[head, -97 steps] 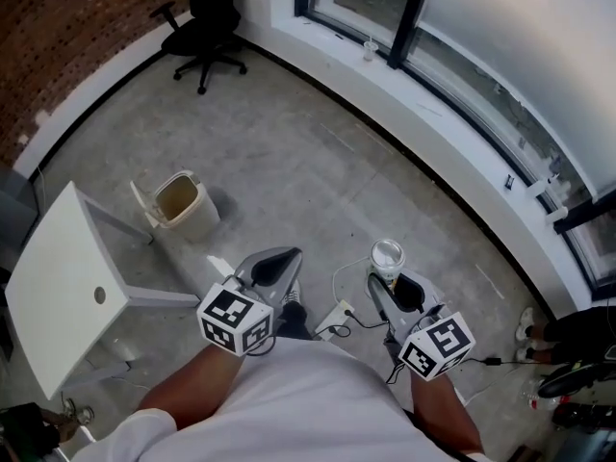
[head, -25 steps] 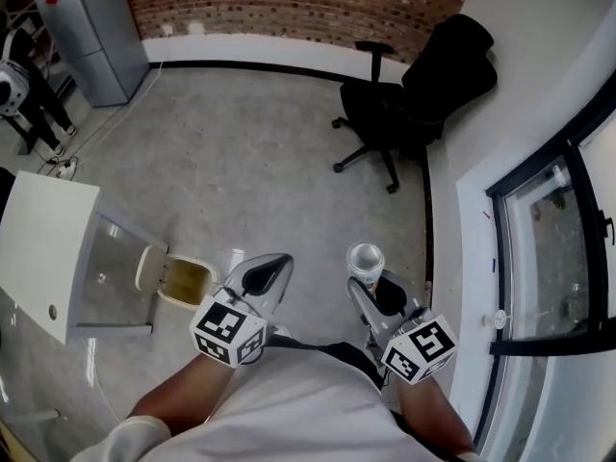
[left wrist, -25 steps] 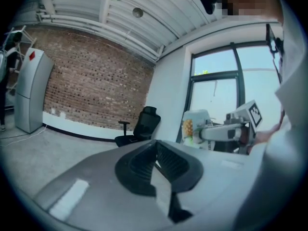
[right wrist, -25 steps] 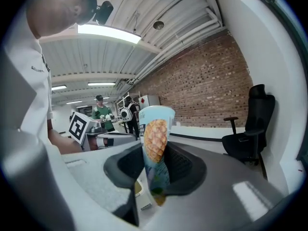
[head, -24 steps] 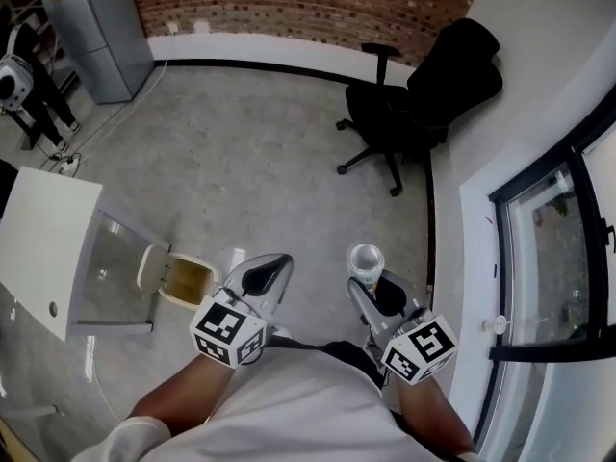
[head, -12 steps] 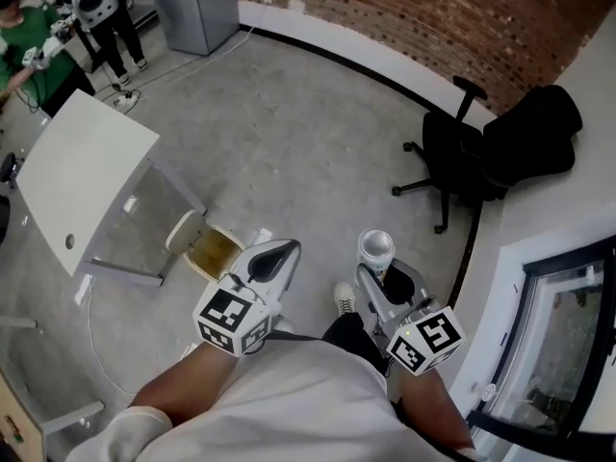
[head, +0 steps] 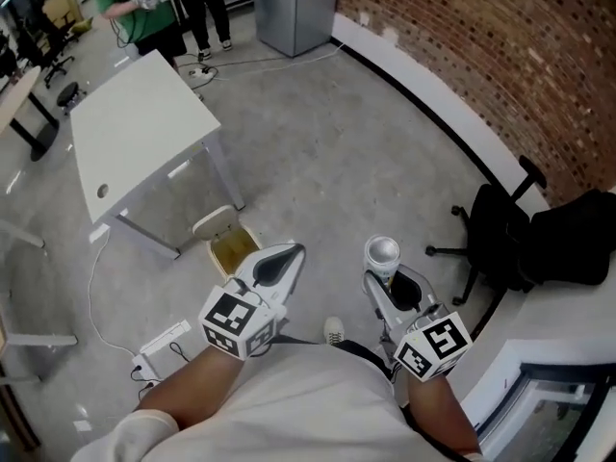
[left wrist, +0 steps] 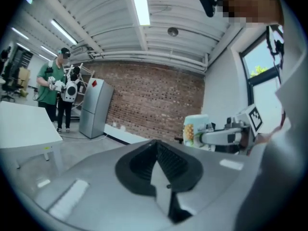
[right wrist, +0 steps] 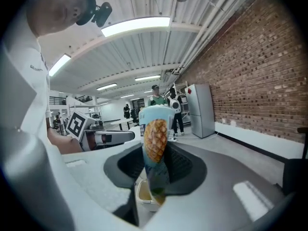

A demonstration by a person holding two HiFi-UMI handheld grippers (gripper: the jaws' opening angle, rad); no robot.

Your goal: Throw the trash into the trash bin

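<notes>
One pineapple-printed cup [right wrist: 155,146], its small print illegible, sits clamped in the right hand-held gripper [head: 387,275]; left hand-held gripper [head: 280,259] closed, empty; one open trash bin [head: 234,248] on the floor

One cup [head: 382,255], one trash bin [head: 216,223] — one white table [head: 135,133], one grey cabinet [head: 294,8], two people [head: 144,17] [head: 205,12].

A pale blue, pineapple-print cup [head: 382,255] stands upright, pinched in the right gripper [head: 390,279], while the beige trash bin [head: 219,246], lid [head: 214,222] open, sits on the floor [head: 318,142] just beside the white table [head: 135,133] leg.
</notes>
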